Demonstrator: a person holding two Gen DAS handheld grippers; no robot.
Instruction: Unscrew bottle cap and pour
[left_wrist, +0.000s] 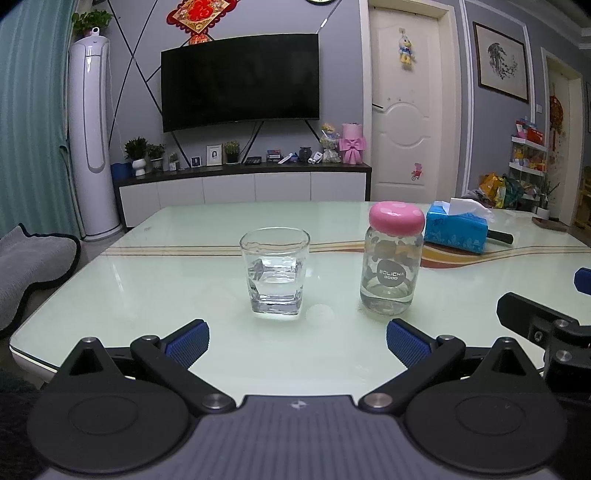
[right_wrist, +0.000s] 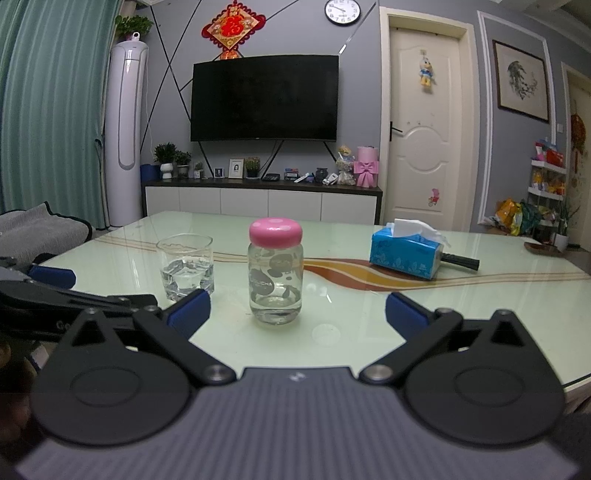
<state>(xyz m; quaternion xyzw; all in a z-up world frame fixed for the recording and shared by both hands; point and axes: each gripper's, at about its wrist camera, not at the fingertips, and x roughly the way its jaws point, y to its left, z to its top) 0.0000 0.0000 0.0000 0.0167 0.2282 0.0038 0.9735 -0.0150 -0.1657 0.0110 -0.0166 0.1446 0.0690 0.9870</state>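
A small clear glass bottle (left_wrist: 391, 277) with a pink cap (left_wrist: 397, 218) stands upright on the pale green glass table (left_wrist: 184, 280). Its cap is on. Left of it stands a clear tumbler (left_wrist: 274, 271) with some water in it. My left gripper (left_wrist: 297, 341) is open and empty, just short of the tumbler. In the right wrist view the bottle (right_wrist: 275, 280), its cap (right_wrist: 275, 230) and the tumbler (right_wrist: 185, 267) stand ahead. My right gripper (right_wrist: 297, 312) is open and empty, just short of the bottle.
A blue tissue box (left_wrist: 456, 229) lies behind the bottle at the right, with a black handle (left_wrist: 500, 236) beside it. The right gripper's arm (left_wrist: 543, 325) shows at the right edge. A TV cabinet and a door stand beyond the table.
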